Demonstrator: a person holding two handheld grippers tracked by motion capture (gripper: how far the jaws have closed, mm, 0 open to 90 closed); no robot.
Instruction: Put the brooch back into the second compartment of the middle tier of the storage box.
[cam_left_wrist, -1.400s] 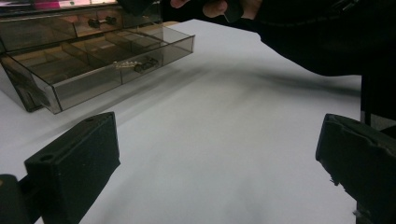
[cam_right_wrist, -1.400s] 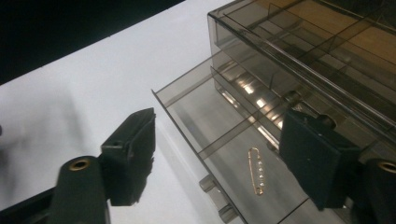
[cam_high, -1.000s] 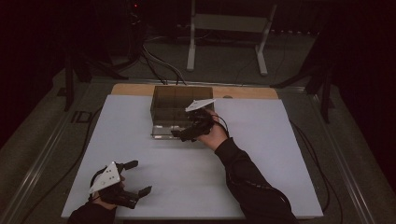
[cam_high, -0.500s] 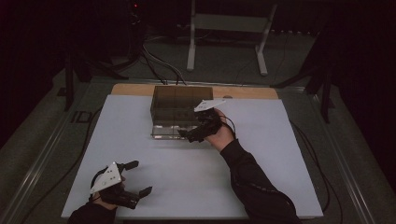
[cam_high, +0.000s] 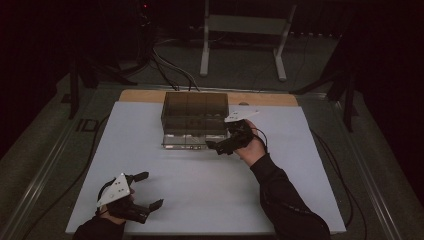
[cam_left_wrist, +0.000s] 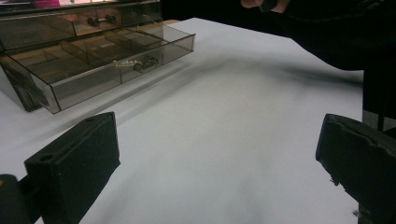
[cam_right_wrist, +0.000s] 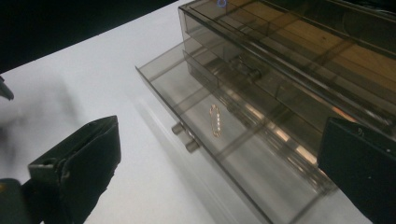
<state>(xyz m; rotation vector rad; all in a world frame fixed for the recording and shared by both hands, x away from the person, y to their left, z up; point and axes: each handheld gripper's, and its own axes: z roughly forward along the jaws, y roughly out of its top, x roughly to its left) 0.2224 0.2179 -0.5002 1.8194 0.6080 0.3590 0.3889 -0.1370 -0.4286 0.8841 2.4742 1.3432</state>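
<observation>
Smoked clear plastic drawer stands pulled out of the small organiser at the table's far middle, a small beaded bracelet lying inside. The right gripper hovers beside it, jaws wide apart and empty; the left gripper waits near left, also open. The drawer looks light, stiff and slippery, probably best taken by its front knobs.
</observation>
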